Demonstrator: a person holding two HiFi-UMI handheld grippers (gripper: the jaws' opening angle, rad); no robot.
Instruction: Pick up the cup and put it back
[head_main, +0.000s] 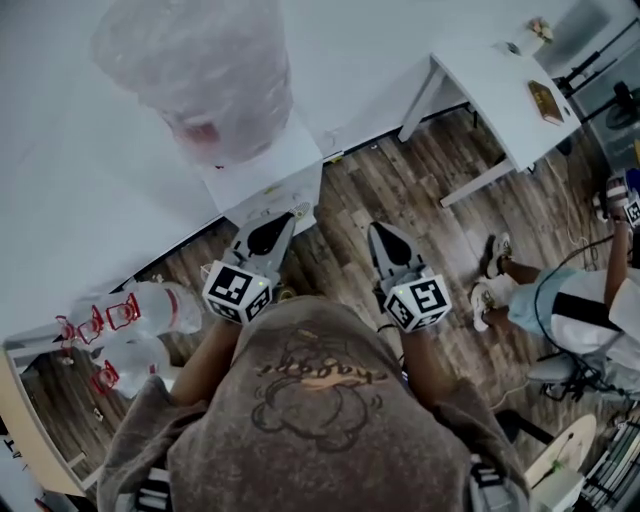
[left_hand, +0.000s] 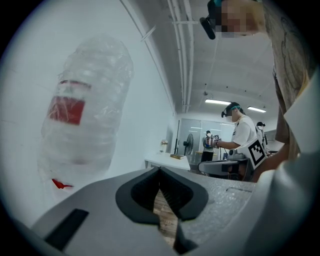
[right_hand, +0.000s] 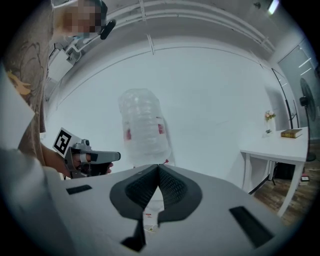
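Note:
No cup shows in any view. I hold both grippers side by side in front of a white water dispenser that carries a big clear upturned bottle. My left gripper points at the dispenser's front, its jaws meeting at the tips with nothing between them. The bottle with its red label fills that view's left. My right gripper hangs just right of the dispenser, shut and empty. Ahead of it stands the bottle, and the dispenser's front shows through the gap below the jaws.
Two water jugs with red handles lie on the floor at the left. A white table with a book stands at the back right. Another person sits at the right among cables. The floor is wood planks.

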